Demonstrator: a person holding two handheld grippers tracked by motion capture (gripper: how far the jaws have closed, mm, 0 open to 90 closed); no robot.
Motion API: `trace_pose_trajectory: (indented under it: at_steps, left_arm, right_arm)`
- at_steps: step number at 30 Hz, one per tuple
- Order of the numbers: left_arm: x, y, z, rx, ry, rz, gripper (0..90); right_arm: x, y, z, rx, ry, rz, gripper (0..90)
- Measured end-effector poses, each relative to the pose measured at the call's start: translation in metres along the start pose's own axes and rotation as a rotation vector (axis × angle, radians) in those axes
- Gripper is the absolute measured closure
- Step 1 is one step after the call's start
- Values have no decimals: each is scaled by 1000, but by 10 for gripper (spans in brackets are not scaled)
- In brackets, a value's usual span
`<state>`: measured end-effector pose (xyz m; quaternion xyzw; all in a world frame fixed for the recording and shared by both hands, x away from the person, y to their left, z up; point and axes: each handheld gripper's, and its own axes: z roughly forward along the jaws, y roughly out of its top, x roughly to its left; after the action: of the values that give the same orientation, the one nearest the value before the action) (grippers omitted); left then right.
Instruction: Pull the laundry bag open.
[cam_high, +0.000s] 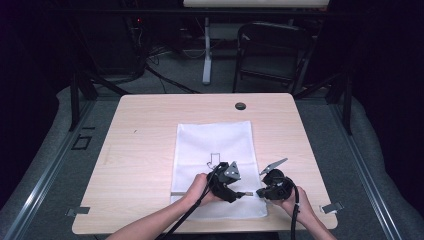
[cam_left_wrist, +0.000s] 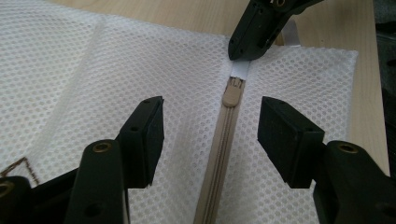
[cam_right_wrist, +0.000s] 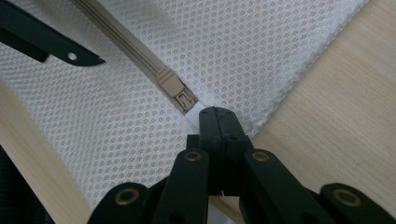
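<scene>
The right gripper (cam_right_wrist: 215, 116) is clamped shut on the white tab (cam_right_wrist: 198, 112) at the zipper's end. The left gripper (cam_left_wrist: 210, 135), half open and empty, straddles one beige zipper (cam_left_wrist: 222, 154) of one white mesh bag (cam_left_wrist: 93, 70); one slider (cam_left_wrist: 232, 93) is seen upper centre.

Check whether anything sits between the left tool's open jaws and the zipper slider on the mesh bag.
Nothing visible blocks it: the left tool straddles the zipper, with the slider just ahead and bare.

In the high view the zip slider (cam_high: 248, 194) on the mesh bag (cam_high: 215, 145) is too small to make out. The bag's near edge lies partly hidden under both hands. The left gripper view's bottom edge cuts off the zip track (cam_left_wrist: 219, 172).
</scene>
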<state>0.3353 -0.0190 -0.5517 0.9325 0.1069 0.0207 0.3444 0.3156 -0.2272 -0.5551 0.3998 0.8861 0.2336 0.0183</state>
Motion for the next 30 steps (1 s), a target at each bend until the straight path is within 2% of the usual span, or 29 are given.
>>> trace_pose_trajectory:
  at_steps: [2,3,6,7,13,15,16,24,26,27,28,30]
  left_arm:
    - [-1,2,4,6,-17,-1,477]
    - [-2,2,6,19,-26,4,541]
    - [-5,5,11,34,-28,21,567]
    - [-6,5,13,20,-37,19,588]
    - [-5,9,23,17,-67,33,677]
    - [-6,11,26,26,-74,40,714]
    - [-7,12,27,39,-62,44,732]
    - [-2,12,32,40,-99,32,810]
    - [-2,12,32,39,-97,27,814]
    - [-3,13,32,43,-98,34,815]
    - [-3,13,31,44,-96,33,816]
    - [-3,14,31,51,-87,28,816]
  right_arm:
    - [0,0,0,-1,-1,-7,900]
    - [0,0,0,-1,-6,-13,900]
    - [0,0,0,0,-3,-15,900]
    - [0,0,0,3,-4,-17,900]
    - [2,0,0,4,-10,-21,900]
    - [1,0,0,6,-9,-22,900]
    - [1,0,0,7,-8,-24,900]
    - [2,0,0,-1,-2,-15,900]
    - [1,0,0,3,-1,-15,900]
    - [3,0,1,-10,7,7,900]
    - [1,0,1,-5,0,-10,900]
    - [1,0,0,1,0,-12,900]
